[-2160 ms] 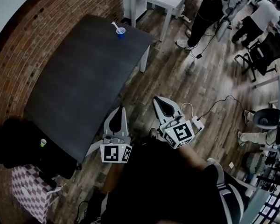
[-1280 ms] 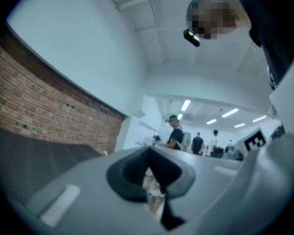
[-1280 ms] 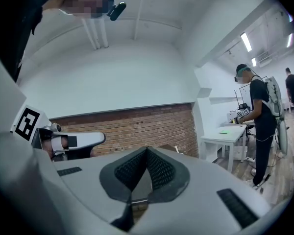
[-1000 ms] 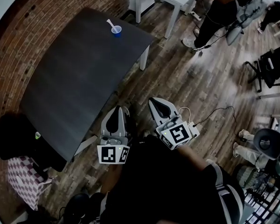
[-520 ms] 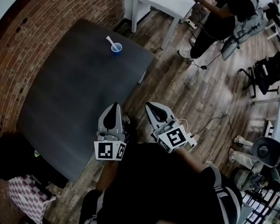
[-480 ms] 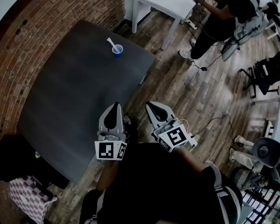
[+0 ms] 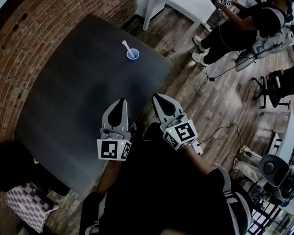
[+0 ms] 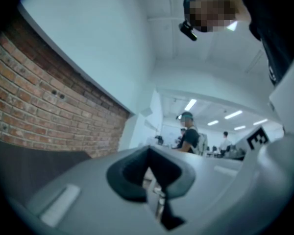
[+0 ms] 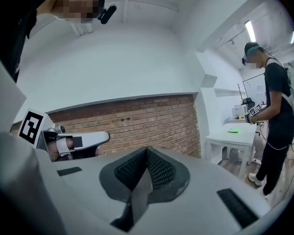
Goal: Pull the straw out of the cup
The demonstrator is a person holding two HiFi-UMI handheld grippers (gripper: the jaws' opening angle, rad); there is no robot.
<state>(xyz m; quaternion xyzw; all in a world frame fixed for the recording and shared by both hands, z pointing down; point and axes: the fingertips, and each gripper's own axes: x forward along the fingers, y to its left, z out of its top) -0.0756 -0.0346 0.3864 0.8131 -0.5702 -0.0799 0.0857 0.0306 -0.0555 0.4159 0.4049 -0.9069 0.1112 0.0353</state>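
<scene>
Closest in, both claws are staying pinched together, gripping nothing: the left gripper (image 7: 120, 105) is hovering over the near edge of the dark table (image 7: 73, 97), the right gripper (image 7: 159, 101) beside it above the wood floor (image 7: 206, 106). Farther off — near the table's far corner — the blue cup (image 7: 133, 55) is standing with the white straw (image 7: 127, 46) leaning in it.
</scene>
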